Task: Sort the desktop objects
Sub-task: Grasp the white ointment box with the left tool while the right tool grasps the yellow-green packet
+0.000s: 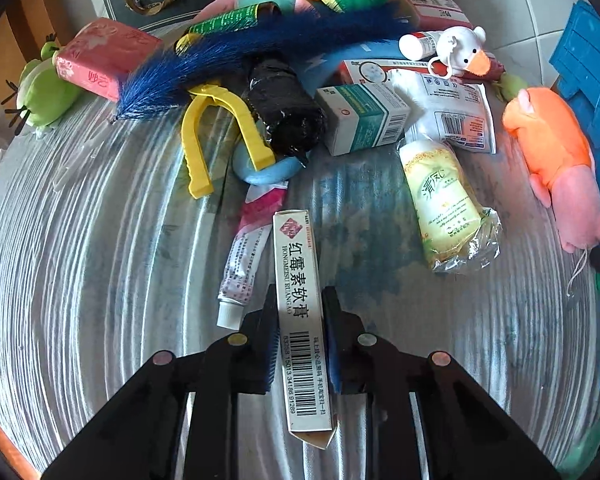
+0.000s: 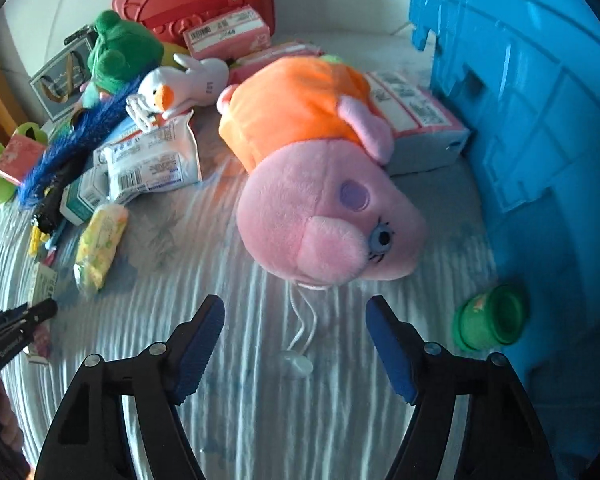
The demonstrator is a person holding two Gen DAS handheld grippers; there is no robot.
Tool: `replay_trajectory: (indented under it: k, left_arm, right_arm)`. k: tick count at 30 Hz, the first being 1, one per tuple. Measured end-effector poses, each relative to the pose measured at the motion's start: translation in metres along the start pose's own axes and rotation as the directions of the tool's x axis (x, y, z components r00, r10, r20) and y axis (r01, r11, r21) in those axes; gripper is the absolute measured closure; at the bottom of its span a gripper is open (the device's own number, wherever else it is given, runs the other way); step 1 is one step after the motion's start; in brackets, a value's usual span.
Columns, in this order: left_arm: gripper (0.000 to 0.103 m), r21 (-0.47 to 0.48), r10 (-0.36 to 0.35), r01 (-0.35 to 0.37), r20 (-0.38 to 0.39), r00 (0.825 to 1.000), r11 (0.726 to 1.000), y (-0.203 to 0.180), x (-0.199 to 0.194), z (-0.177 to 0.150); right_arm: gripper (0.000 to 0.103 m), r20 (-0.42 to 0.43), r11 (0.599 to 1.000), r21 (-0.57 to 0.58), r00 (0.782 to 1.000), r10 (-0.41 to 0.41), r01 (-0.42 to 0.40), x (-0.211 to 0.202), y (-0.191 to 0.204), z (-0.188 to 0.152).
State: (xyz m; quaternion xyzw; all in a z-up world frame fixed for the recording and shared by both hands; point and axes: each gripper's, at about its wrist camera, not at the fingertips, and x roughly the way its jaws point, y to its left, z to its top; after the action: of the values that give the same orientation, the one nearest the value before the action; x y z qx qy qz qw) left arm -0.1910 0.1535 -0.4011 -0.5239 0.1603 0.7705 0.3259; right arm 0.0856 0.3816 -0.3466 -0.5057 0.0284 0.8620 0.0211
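Observation:
A long white ointment box [image 1: 296, 264] with black print and a barcode stands between the fingers of my left gripper [image 1: 300, 296], which is shut on it above the striped tablecloth [image 1: 100, 260]. An ointment tube [image 1: 240, 264] lies just left of the box. In the right wrist view a pink and orange pig plush [image 2: 324, 208] lies just ahead of my right gripper [image 2: 295, 304], which is open. Only the plush's white cord and toggle [image 2: 298, 364] lie between its fingers. My left gripper [image 2: 20, 320] shows at that view's left edge.
A heap at the back holds a yellow clip [image 1: 220, 136], black roll [image 1: 284, 108], teal medicine box [image 1: 364, 120], tissue pack [image 1: 444, 204], blue feather duster [image 1: 240, 52], duck toy [image 2: 180, 88] and frog plush [image 2: 116, 52]. A blue crate [image 2: 540, 100] and green cup [image 2: 490, 322] stand at the right.

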Motion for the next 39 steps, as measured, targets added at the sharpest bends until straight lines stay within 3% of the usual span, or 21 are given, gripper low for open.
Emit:
replay_trajectory:
  k: [4,6,10,14,15,21,26,28,29,33,39]
  left_arm:
    - [0.083,-0.013,-0.009,0.009,-0.023,1.0,1.0,-0.001,-0.004,-0.001]
    - [0.085,-0.03,-0.027,0.026,-0.022,0.999,0.999,0.004,-0.013,-0.003]
    - [0.085,-0.05,-0.054,0.056,0.039,0.998,0.997,0.021,-0.044,-0.003]
    - [0.085,-0.044,-0.02,0.024,0.08,0.997,0.999,0.055,-0.058,0.006]
    - [0.085,-0.038,-0.01,0.012,0.076,0.997,0.999,0.077,-0.051,0.007]
    - [0.085,-0.006,-0.026,0.026,0.042,0.999,1.0,0.105,-0.019,0.02]
    - [0.085,0.071,-0.024,0.022,0.033,0.999,0.997,0.109,-0.004,0.022]
    - [0.085,0.083,-0.015,0.012,0.042,0.999,0.996,0.11,-0.003,0.023]
    - [0.085,0.085,-0.018,0.014,0.044,0.999,0.996,0.111,-0.004,0.024]
    - [0.085,0.077,-0.044,0.04,0.064,0.997,0.996,0.11,-0.016,0.029]
    - [0.085,0.08,-0.052,0.038,0.188,0.981,0.996,0.097,-0.062,0.039]
  right_arm:
    - [0.017,0.031,0.999,-0.008,0.999,-0.039,0.04,-0.009,0.0,0.013]
    - [0.017,0.036,0.999,-0.006,0.998,-0.042,0.043,-0.014,0.002,0.02]
    - [0.017,0.062,0.999,-0.036,0.998,0.019,-0.017,-0.024,0.023,0.022]
    - [0.019,0.026,0.992,-0.05,0.993,0.119,-0.118,-0.015,0.064,0.022]
    - [0.02,0.013,0.989,-0.049,0.99,0.144,-0.143,-0.011,0.075,0.022]
    - [0.02,-0.071,0.979,-0.009,0.977,0.202,-0.204,0.031,0.13,0.024]
    - [0.039,-0.109,0.984,0.019,0.978,0.176,-0.175,0.061,0.158,0.024]
    - [0.063,-0.126,0.99,0.022,0.982,0.142,-0.14,0.071,0.164,0.022]
    - [0.069,-0.135,0.991,0.02,0.982,0.13,-0.129,0.074,0.166,0.021]
    - [0.074,-0.118,0.991,-0.009,0.984,0.131,-0.133,0.061,0.174,0.016]
    - [0.075,0.067,0.981,-0.025,0.979,0.193,-0.191,-0.018,0.17,0.01]
